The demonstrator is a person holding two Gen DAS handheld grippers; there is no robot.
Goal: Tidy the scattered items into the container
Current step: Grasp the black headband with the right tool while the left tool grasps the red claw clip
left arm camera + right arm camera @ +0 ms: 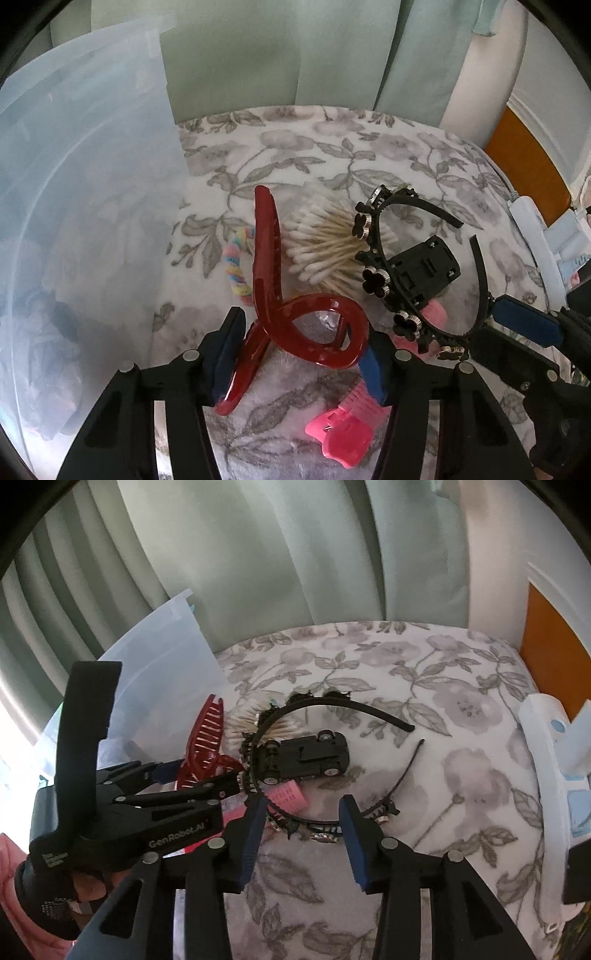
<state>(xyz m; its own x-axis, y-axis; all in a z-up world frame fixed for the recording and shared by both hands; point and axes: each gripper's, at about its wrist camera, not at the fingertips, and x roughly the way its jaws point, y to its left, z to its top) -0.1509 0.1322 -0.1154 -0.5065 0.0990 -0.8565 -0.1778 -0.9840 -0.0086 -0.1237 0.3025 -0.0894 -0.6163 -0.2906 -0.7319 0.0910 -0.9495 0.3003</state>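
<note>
From the left wrist view, the left gripper (301, 352) has its blue pads on either side of the looped end of a red hair claw (291, 314); the left pad touches the loop, but I cannot tell whether the right one presses on it. The translucent container (81, 206) fills the whole left side, its wall just beside the claw, with dim shapes inside. Beyond the claw lie a pastel hair tie (236, 266), a fan of cotton swabs (325, 251), a black flowered headband (384, 280) and an upturned black toy car (424, 273). A pink clip (341, 439) sits under the jaws. The floral blanket (332, 155) is bare toward its far edge, where green curtains hang.

From the right wrist view, the right gripper (303, 834) stands parted and empty, the headband's (332, 705) near arc lying between its fingertips. A pink roller (286, 794) lies beside the toy car (306, 755). The left gripper's (207, 775) body reads "GenRobot.AI". Open blanket (461, 709) spreads to the right, up to a white object at its edge.
</note>
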